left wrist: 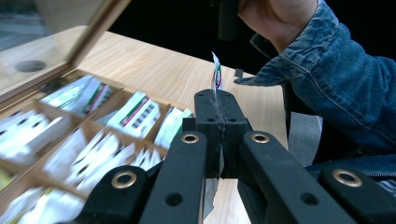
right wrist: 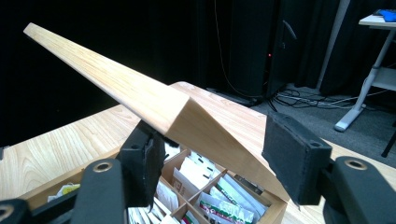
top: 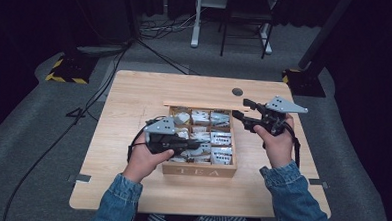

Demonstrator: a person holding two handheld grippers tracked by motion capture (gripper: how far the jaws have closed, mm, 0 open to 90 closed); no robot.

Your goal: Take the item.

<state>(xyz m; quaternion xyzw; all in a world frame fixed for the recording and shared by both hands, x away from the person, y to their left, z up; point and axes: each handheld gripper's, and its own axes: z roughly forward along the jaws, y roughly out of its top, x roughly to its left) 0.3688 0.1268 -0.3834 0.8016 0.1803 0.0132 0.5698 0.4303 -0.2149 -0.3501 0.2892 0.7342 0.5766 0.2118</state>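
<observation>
Nearest: left hand-held gripper [left wrist: 217,100] clenched tight on a thin white paper tea sachet [left wrist: 216,74], pinched by its edge, lifted just above the compartmented wooden tea box [top: 200,169] on the pale wood tabletop [top: 134,93]. Featherlight, floppy, tears easy, so better grip mid-body, not the corner, w/ gentle squeeze. Farther back: right hand-held gripper [right wrist: 219,156] straddling the box's raised wooden lid [right wrist: 107,81]; pad contact can't tell. Lid stiff, light-ish, hinged; best taken at front edge.
</observation>
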